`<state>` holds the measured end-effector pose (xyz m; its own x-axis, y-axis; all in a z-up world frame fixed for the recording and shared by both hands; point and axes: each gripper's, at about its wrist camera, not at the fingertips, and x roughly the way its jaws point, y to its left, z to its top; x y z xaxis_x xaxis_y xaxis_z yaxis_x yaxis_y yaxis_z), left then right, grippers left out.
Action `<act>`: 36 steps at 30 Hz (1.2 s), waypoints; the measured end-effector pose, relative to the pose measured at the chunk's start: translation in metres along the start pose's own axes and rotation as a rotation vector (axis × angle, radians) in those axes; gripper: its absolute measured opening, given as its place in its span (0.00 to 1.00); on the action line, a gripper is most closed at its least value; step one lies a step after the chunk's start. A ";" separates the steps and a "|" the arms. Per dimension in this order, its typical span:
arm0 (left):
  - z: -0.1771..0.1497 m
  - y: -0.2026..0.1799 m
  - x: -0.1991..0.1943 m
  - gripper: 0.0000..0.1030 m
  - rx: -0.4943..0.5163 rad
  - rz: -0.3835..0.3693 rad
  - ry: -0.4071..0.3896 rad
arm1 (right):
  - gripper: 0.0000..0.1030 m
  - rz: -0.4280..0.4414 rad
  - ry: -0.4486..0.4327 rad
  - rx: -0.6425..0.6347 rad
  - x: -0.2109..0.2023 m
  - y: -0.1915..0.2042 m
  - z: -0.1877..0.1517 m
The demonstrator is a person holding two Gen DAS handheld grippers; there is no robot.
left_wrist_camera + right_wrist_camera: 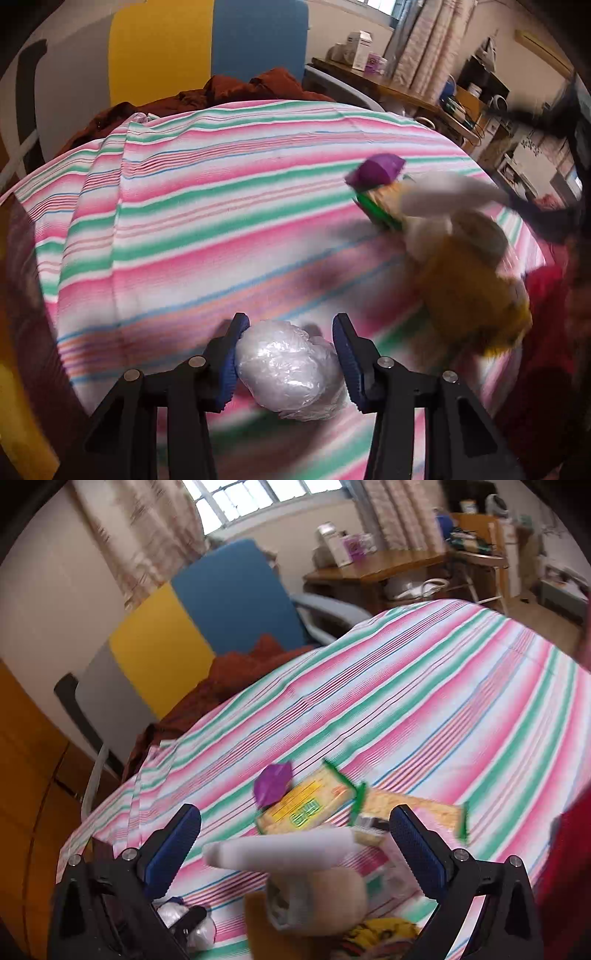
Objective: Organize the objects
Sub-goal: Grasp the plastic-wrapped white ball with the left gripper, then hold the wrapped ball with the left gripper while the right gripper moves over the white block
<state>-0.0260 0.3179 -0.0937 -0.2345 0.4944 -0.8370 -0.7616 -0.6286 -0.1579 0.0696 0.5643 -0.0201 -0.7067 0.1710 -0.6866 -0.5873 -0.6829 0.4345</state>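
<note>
the left tool (288,354) sits low over the striped sheet (221,206) with a crumpled clear plastic bundle (288,373) between its 2 blue pads — the left pad touches it, the right pad looks just apart. the right tool (295,849) stands wide, holding nothing; a white tube (280,853) and a blurred tan item (317,901) lie between its fingers. further off, a purple wrapper (273,782) rests against 2 cracker packs (306,808).
</note>
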 end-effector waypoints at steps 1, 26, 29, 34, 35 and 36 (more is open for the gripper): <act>-0.005 0.000 -0.005 0.46 0.008 0.001 -0.003 | 1.00 0.073 0.018 0.000 0.001 0.003 0.000; -0.052 0.018 -0.101 0.35 -0.006 -0.051 -0.125 | 1.00 0.287 0.252 -0.376 0.026 0.080 -0.049; -0.055 0.025 -0.115 0.35 -0.024 -0.067 -0.153 | 1.00 0.303 0.330 -0.524 0.030 0.104 -0.071; -0.062 0.032 -0.132 0.35 -0.027 -0.062 -0.180 | 1.00 0.217 0.461 -0.804 0.055 0.138 -0.100; -0.064 0.031 -0.132 0.35 -0.020 -0.077 -0.177 | 1.00 0.194 0.469 -0.830 0.059 0.139 -0.100; -0.064 0.029 -0.131 0.35 -0.011 -0.096 -0.168 | 1.00 0.184 0.485 -0.849 0.063 0.141 -0.099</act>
<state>0.0214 0.1960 -0.0223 -0.2592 0.6449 -0.7190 -0.7786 -0.5800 -0.2395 -0.0184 0.4084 -0.0597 -0.4089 -0.1680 -0.8970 0.1265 -0.9839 0.1266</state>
